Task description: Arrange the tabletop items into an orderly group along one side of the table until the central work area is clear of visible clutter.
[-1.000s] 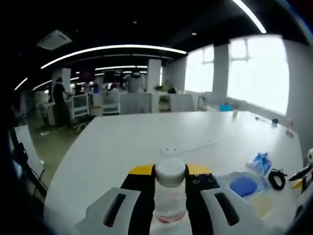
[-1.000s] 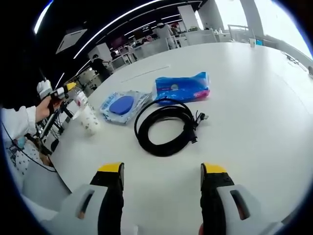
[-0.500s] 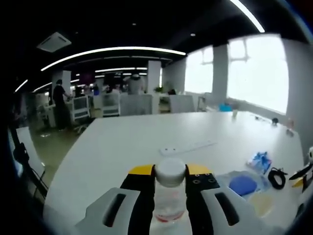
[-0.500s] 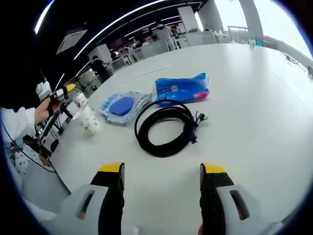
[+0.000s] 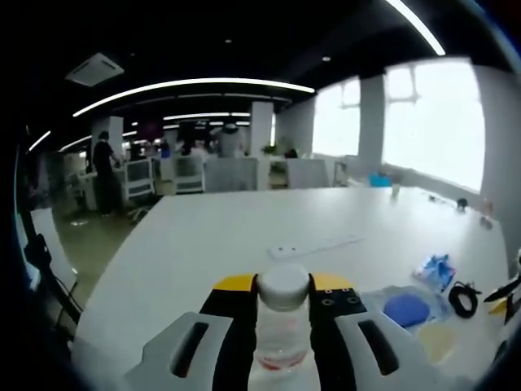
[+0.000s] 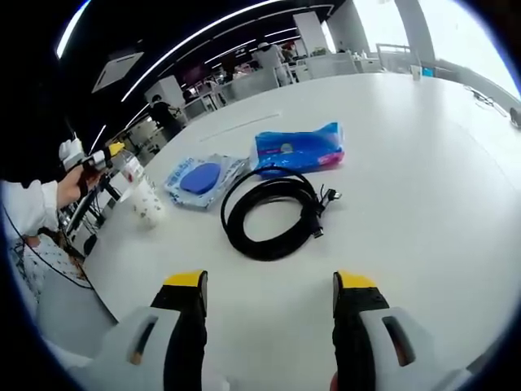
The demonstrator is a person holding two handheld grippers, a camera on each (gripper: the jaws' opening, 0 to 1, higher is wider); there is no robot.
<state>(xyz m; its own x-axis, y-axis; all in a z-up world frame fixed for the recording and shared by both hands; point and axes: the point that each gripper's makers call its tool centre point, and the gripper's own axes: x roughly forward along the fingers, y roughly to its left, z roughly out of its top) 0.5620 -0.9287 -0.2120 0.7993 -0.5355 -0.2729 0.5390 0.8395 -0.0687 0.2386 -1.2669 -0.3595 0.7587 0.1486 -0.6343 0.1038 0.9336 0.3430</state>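
The left gripper has its two yellow-tipped jaws closed against the sides of a clear water bottle with a white cap, held upright above the near edge of the white table. Beyond the bottle on the table lies a white power strip; to the right of the bottle sit a clear packet with a blue disc, a paper cup just nearer, a blue tissue pack farther off, and a coiled black cable beside the packet. The right gripper hovers over the table with its jaws spread wide and nothing between them. Just past its tips lies the coiled black cable, its far edge touching the blue tissue pack. Left of the cable is the packet with the blue disc, and farther left the paper cup stands upright near the table's edge. Beside the cup, a sleeved hand holds the left gripper with the bottle in it.
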